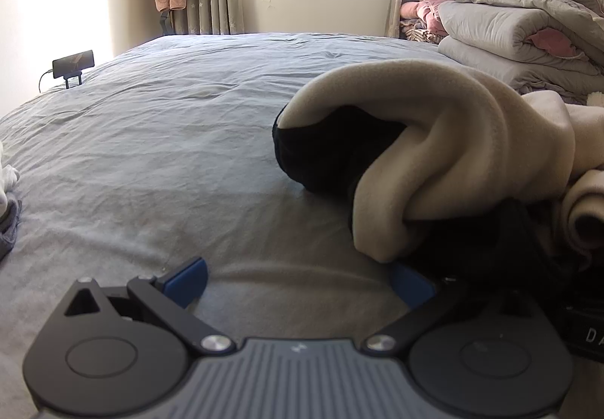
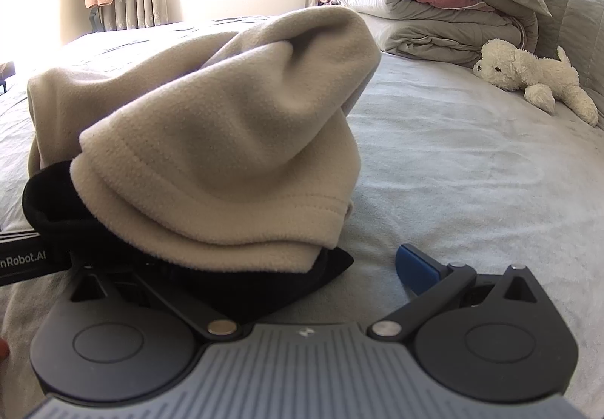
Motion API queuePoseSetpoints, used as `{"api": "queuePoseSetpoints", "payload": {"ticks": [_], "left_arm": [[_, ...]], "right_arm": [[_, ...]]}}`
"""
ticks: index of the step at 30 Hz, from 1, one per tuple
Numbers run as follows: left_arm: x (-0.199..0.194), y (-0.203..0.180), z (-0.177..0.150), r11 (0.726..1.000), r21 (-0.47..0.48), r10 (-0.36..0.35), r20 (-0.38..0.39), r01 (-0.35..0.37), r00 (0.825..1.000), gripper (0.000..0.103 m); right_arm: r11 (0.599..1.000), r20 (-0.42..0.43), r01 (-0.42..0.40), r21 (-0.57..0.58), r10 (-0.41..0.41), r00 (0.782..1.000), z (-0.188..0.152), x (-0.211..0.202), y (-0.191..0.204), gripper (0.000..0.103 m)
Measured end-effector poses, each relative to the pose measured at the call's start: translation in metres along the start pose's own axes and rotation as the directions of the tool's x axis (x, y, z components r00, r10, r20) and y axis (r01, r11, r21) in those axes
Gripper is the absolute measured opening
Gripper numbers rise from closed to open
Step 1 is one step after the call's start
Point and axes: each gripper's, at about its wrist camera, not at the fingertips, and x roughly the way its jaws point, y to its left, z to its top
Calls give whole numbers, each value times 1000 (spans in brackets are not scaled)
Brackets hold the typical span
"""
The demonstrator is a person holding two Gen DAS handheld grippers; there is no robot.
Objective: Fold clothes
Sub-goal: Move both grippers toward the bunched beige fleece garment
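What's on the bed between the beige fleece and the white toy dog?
Nothing: in the right wrist view only bare grey sheet lies between the beige fleece and the white toy dog.

Plush dog (image 2: pixel 536 77) beside folded duvets (image 2: pixel 441 15) (grey, pink lining); phone (image 1: pixel 73 63).

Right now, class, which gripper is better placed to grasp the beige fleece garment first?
Probably the right gripper: the beige fleece garment lies partly between its open fingers, hem nearest. The left gripper, also open, has mostly bare bedsheet ahead, with the fleece at its right finger.
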Motion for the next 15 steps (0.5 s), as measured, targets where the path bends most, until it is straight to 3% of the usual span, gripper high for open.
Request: {"api": "queuePoseSetpoints", "payload": {"ticks": [15], "left_arm": [[-6,1,3,1000,-7,-16,-45,16,999,103]], "right_arm": [[998,-54,-58,-11,57,997,1,-2,2,103]]}}
